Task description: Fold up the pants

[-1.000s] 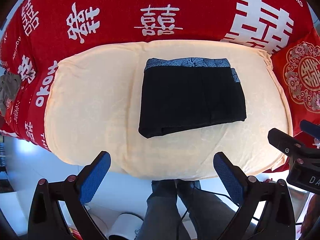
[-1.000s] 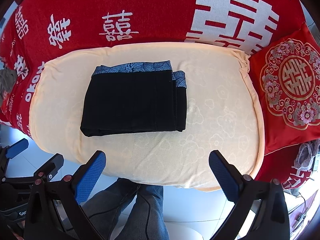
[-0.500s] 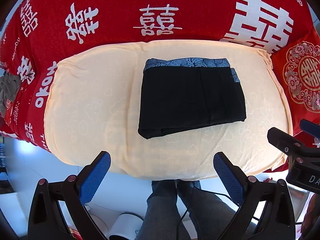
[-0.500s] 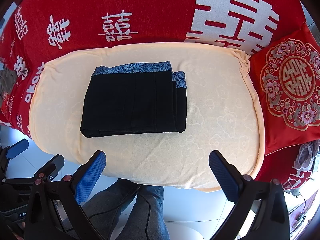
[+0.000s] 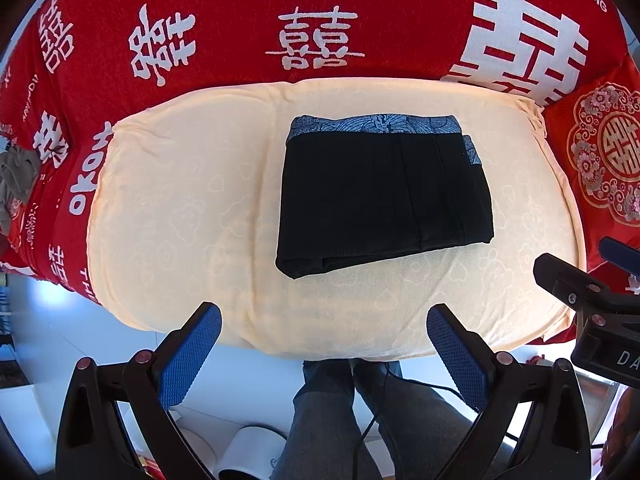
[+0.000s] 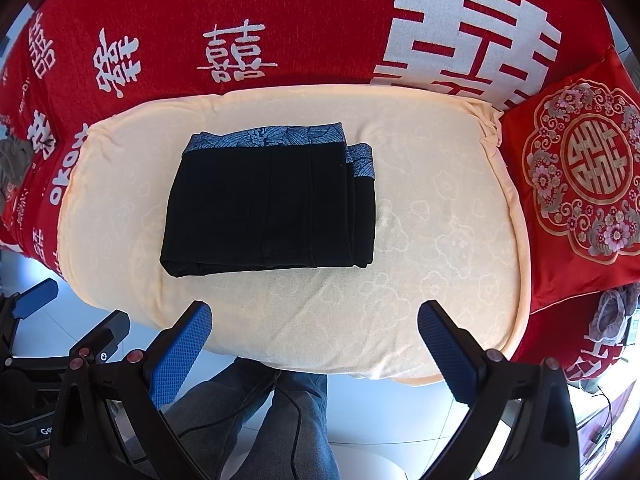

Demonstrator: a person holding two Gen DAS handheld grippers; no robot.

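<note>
Black pants (image 5: pixel 384 196) (image 6: pixel 272 208) with a blue patterned waistband lie folded into a flat rectangle on a cream cushion (image 5: pixel 180 216) (image 6: pixel 440 248). The waistband edge faces the sofa back, and the thick fold faces me. My left gripper (image 5: pixel 324 320) hangs open above the cushion's near edge, well short of the pants, with nothing between its blue pads. Likewise my right gripper (image 6: pixel 314 318) is open and empty, held back from the cloth. The right gripper's body (image 5: pixel 592 312) shows at the right edge of the left wrist view.
A red sofa cover (image 5: pixel 224 32) with white characters rises behind the cushion. An embroidered red pillow (image 6: pixel 580 176) sits to the right. A grey cloth (image 5: pixel 16 176) lies at the far left. A person's legs in jeans (image 5: pixel 340 412) stand below on a white floor.
</note>
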